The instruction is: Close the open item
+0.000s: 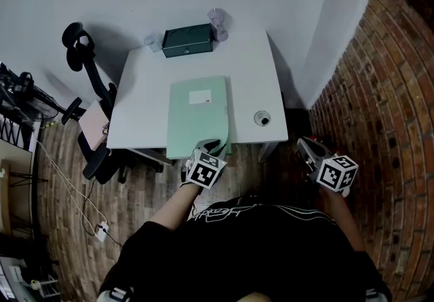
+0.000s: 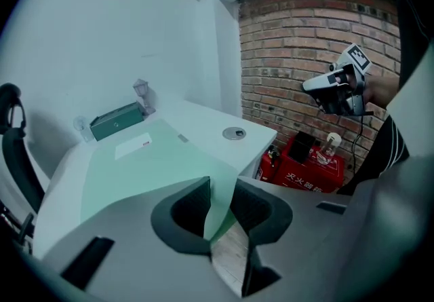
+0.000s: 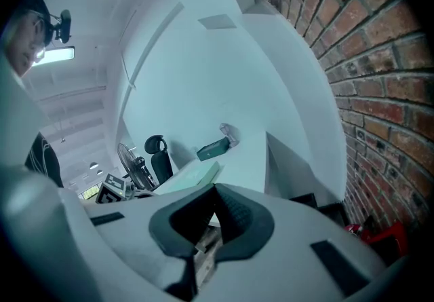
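A pale green folder (image 1: 198,117) with a white label lies flat on the white desk (image 1: 261,70), its near end over the front edge. My left gripper (image 1: 213,146) is at that near end. In the left gripper view the folder's (image 2: 146,165) near corner passes between the jaws of the left gripper (image 2: 220,209), whose pads stand slightly apart. My right gripper (image 1: 304,146) hangs off the desk's right side over the floor, shut with nothing in it. It appears again in the left gripper view as the right gripper (image 2: 332,87) before the brick wall.
A dark green box (image 1: 188,40) and clear glass pieces (image 1: 218,24) stand at the desk's back edge. A round cable grommet (image 1: 262,118) sits near the front right. An office chair (image 1: 88,77) stands left; a brick wall (image 1: 386,90) and red boxes (image 2: 308,165) lie right.
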A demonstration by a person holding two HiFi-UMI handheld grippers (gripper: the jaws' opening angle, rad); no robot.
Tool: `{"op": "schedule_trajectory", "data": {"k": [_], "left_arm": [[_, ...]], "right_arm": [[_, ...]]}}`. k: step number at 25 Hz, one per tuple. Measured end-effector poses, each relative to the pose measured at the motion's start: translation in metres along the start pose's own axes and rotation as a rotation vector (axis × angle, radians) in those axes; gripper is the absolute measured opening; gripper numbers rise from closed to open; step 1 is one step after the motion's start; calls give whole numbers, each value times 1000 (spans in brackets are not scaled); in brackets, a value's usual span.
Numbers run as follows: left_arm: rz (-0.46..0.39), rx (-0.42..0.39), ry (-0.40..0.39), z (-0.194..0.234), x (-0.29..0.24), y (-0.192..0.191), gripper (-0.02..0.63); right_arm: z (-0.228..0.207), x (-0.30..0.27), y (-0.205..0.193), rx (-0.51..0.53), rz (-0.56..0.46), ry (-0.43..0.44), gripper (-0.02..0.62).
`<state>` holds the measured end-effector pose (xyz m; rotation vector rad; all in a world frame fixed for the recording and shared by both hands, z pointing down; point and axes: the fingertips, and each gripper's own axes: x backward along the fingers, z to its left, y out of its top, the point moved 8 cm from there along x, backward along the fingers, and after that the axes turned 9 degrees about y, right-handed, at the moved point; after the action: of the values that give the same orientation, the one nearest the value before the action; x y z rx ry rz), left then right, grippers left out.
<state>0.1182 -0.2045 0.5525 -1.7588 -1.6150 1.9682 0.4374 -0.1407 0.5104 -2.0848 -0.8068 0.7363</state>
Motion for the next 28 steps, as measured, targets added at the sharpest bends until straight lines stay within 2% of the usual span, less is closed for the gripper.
{"op": "schedule_trajectory", "data": {"k": [4,7,11,12,14,16,20,26,28], "left_arm": [[13,-19,-14,-2,-5,-3,111],[23,-17,-53,-2,-5,-3,132],[24,-59,-106,-6,-6,-1,163],[27,-34,-143,-8,-7,-2,188],[21,53,-211,-10,-7,-3,295],[-6,87,-221,-9,0,0,301],[-88,80,-211,-10,31,10,301],[-262,240,-242,-9,112,13,293],[-307,288,-267,-13,143,6,237]], "right_arm": [[-1,-2,-2,-14,-4,3,5],[1,-1,-3,-10,-2,1,5],[1,1,-7,-10,7,-6,5],[2,2,-9,-10,11,-5,5],[6,2,-13,-11,17,3,5],[15,1,-14,-3,21,21,5],[44,-3,-13,22,24,82,5],[106,-5,-25,-1,34,206,5],[132,-4,-28,-3,27,269,5]]}}
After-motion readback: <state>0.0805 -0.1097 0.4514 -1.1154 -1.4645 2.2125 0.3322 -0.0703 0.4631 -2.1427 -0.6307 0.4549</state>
